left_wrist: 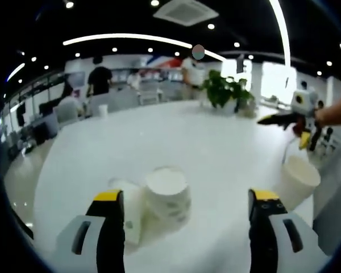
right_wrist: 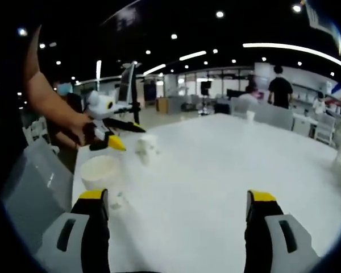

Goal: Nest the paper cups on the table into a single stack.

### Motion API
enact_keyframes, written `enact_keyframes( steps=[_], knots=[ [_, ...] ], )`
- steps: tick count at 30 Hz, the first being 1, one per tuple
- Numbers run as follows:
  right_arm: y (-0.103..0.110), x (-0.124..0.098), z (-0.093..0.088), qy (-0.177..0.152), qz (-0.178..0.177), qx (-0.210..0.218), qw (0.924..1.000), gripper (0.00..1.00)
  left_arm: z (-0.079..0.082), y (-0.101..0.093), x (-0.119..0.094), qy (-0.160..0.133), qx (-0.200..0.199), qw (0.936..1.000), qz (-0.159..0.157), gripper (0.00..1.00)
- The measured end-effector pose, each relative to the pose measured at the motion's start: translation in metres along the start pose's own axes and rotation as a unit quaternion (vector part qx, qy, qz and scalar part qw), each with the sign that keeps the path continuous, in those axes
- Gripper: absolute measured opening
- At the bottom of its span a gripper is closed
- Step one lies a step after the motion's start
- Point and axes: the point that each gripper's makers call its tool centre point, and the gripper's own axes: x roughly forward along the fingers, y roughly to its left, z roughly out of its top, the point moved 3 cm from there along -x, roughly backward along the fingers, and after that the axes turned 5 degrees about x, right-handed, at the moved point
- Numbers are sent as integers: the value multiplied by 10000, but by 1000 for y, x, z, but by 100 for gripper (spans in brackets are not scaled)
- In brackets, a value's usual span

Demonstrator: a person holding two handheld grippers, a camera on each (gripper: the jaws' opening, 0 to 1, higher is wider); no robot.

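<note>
Where seen from the left gripper view: left gripper, jaws spread wide, nothing between them, hovering over white desk. Upright paper cup on the desk between the jaws, open mouth up, printed wall. Second paper cup just beside it toward the left jaw, lying on its side, partly hidden by that jaw. Third paper cup near the desk's right edge, well apart from the other two, tilted. Right gripper at far right, held by a hand, above the third cup; jaw gap unclear at this size. Potted plant at the far side of the desk. Small cup at the far left edge. People standing and seated beyond the desk.

Where seen from the right gripper view: right gripper, jaws wide apart, holding nothing, over bare desk. Left gripper at left, yellow-tipped jaws apart, held by a hand. Paper cup near the desk's left edge, just below those jaws, mouth open. Two more cups close together beyond it, too blurred to separate.
</note>
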Motion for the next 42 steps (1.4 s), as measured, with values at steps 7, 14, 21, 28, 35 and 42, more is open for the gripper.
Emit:
enact_keyframes(
  steps=[7, 14, 21, 28, 35, 42],
  knots=[
    [5, -9, 1, 346, 101, 177, 9992, 96, 3, 3, 10, 97, 97, 9999, -4, 78],
    [14, -21, 4, 545, 49, 302, 9980, 96, 3, 6, 22, 195, 110, 9997, 55, 69],
    [19, -26, 5, 615, -12, 247, 9978, 96, 4, 11, 28, 298, 107, 9994, 145, 56],
    [18, -30, 2, 659, -107, 311, 9973, 96, 11, 12, 33, 279, 195, 9994, 71, 44],
    [15, -32, 0, 647, -195, 378, 9970, 98, 8, 11, 36, 441, 275, 9986, 23, 37],
    [12, -34, 2, 624, -232, 394, 9970, 99, 5, 12, 40, 586, 217, 9980, -57, 40]
  ],
)
